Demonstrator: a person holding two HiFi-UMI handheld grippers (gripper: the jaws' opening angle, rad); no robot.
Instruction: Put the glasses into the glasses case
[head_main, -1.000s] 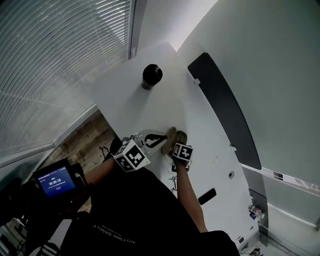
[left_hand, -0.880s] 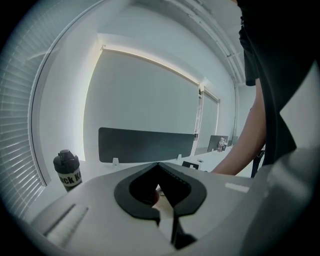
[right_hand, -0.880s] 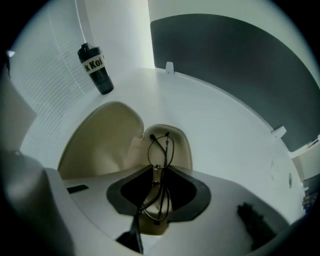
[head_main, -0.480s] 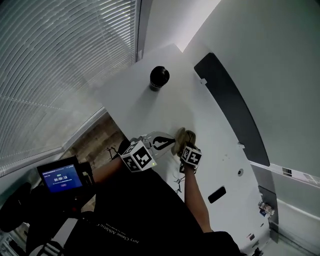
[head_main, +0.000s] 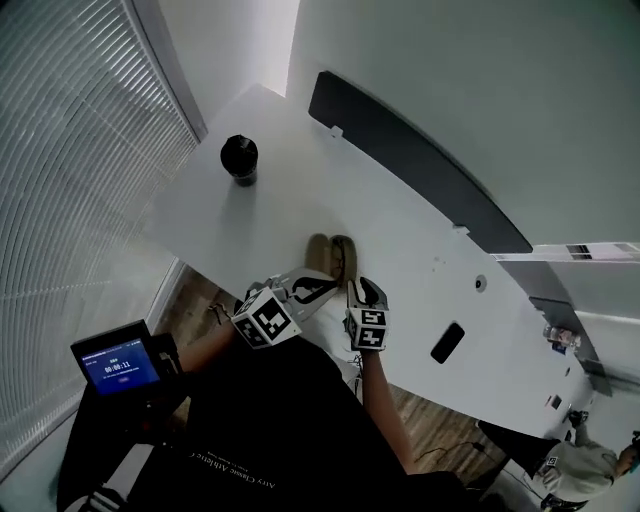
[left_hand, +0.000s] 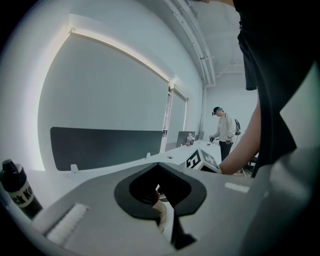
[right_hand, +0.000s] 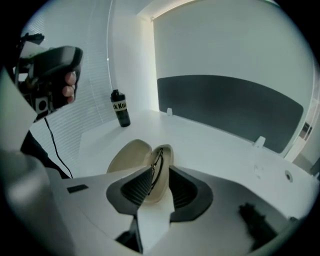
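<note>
Open beige clamshell glasses case (head_main: 330, 256) mid-frame on white counter (head_main: 410, 235), thin dark glasses (right_hand: 156, 165) in right-hand shell. Spread right tongs (right_hand: 159, 187) straddling that shell; left tongs (left_hand: 159, 200) pinching case edge.

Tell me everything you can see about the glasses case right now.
The glasses case is a tan, smooth-looking clamshell, lying open in two oval halves on the white table near its front edge. Thin dark-framed glasses sit in one half, between the right tongs. The left tongs hold its near edge.
</note>
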